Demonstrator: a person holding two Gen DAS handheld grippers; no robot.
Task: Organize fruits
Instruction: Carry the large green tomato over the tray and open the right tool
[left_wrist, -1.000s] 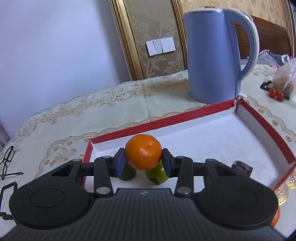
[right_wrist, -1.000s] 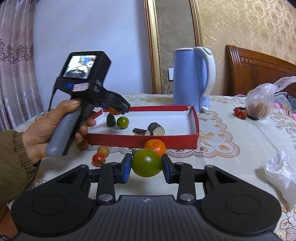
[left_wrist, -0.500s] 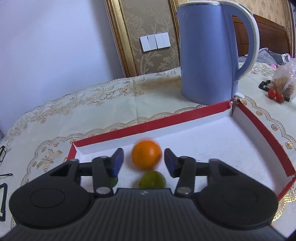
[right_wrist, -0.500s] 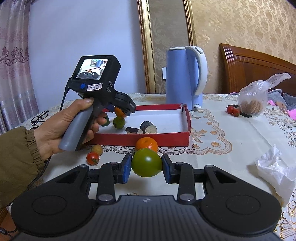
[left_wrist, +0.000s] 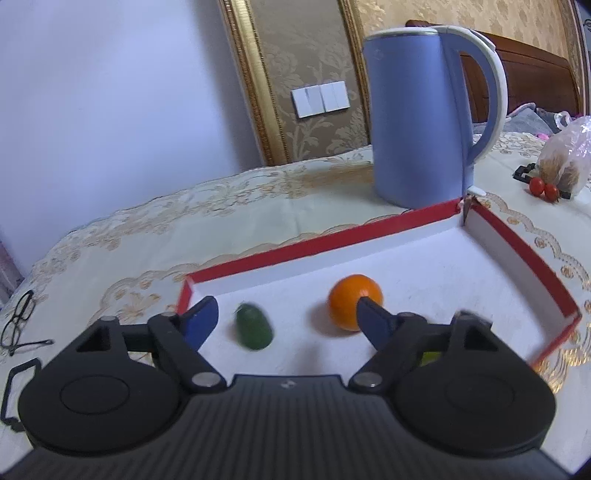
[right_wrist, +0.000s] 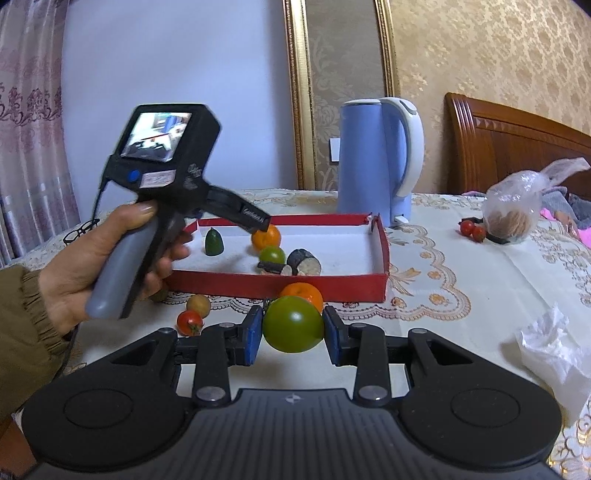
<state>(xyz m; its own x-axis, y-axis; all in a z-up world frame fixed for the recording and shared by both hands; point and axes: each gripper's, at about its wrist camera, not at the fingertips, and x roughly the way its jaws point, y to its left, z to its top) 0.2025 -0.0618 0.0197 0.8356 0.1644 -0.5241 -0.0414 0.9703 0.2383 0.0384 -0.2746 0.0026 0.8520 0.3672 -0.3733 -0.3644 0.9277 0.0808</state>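
An orange (left_wrist: 352, 304) lies free on the white floor of the red-rimmed tray (left_wrist: 332, 236), just beyond the right finger of my left gripper (left_wrist: 286, 319). That gripper's jaws are opening wide with nothing gripped between them. A dark green fruit (left_wrist: 253, 326) lies between the fingers, untouched. From the right wrist view the left gripper (right_wrist: 255, 220) hovers over the tray (right_wrist: 280, 284), beside the orange (right_wrist: 266, 238) and a green tomato (right_wrist: 272, 254). My right gripper (right_wrist: 293, 336) is shut on a large green tomato (right_wrist: 293, 323), in front of the tray.
A blue kettle (right_wrist: 378, 160) stands behind the tray. An orange (right_wrist: 304, 293), a red tomato (right_wrist: 189, 322) and a small brown fruit (right_wrist: 198, 304) lie in front of it. Dark chunks (right_wrist: 304, 261) sit inside. A plastic bag (right_wrist: 513, 210), cherry tomatoes (right_wrist: 472, 229), tissue (right_wrist: 554, 350), glasses (left_wrist: 20, 321).
My left gripper let go of the orange, which dropped onto the tray floor, and its jaws spread wide. The right gripper kept its hold on the green tomato.
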